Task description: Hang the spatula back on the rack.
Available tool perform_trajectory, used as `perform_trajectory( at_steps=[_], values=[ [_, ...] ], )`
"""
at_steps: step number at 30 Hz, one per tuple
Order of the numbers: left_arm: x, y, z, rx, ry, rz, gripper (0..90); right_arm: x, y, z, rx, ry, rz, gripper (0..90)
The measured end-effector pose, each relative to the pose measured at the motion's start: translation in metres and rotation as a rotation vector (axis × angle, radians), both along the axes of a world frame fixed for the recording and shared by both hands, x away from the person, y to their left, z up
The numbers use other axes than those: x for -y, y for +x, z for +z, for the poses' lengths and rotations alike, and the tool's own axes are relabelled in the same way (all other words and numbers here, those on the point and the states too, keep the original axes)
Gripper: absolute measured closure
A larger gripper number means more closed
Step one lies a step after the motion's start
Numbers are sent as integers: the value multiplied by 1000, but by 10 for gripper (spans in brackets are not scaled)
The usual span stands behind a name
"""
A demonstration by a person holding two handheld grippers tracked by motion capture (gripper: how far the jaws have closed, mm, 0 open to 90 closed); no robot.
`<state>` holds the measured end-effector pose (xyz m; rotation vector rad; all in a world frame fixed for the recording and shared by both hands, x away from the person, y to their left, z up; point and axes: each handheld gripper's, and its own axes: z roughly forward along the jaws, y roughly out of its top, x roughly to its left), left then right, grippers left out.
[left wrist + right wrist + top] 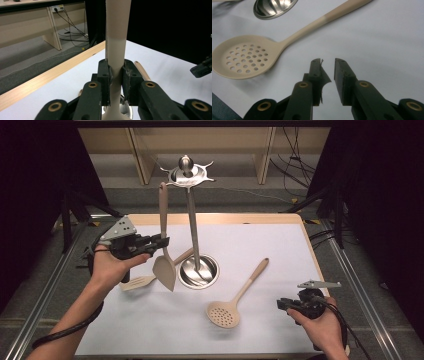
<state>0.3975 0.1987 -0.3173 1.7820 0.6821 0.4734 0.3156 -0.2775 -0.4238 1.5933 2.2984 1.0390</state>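
I am holding the spatula (164, 245) upright in the left tongs (161, 242), blade down, with its handle tip up near the hooked crown (187, 174) of the steel hanging stand (194, 230). In the left gripper view the two pads are clamped on the narrow neck of the handle (115, 75), just above where it widens to the blade. The right tongs (281, 304) are resting low near the right edge of the white worktop (280, 245), their jaws standing apart with nothing between them; in the right gripper view they are pointing toward the perforated skimmer (244, 58) lying flat just ahead. A slotted turner (142, 281) is lying behind the spatula blade, partly under it, beside the stand's round base (198, 271).

My worry is the hang itself. I am gripping far from the handle tip, so a small wrist tilt would be swinging that tip wide, and I cannot tell from here whether its hole is lined up with a hook. If I am letting go before the hook is truly carrying it, the spatula is likely to be dropping onto the turner or the base. Pushing the handle against the crown could also be tipping the tall, narrow stand toward the far edge.
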Motion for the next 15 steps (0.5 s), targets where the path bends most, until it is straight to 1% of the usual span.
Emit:
perform_trajectory(
  at_steps=[1, 2, 3, 4, 8, 10, 15],
  values=[
    [0, 0, 0, 1, 0, 3, 773, 0, 0, 0, 0, 0, 0, 763],
    [0, 0, -1, 2, -3, 5, 772, 0, 0, -1, 6, 12, 5, 763],
    [0, 0, -1, 1, -6, 6, 771, 1, 1, -3, 11, 59, 30, 762],
    [0, 0, -1, 3, -9, 8, 770, 1, 1, -2, 12, 47, 21, 762],
    [0, 0, -2, 9, -6, 9, 766, 0, 0, -1, -13, 59, 16, 759],
    [0, 0, -3, 2, -14, 16, 762, -1, 0, -2, -13, 57, 16, 757],
    [-1, 0, -6, -2, -18, 21, 756, -1, 0, -2, -5, 55, 17, 756]
  ],
)
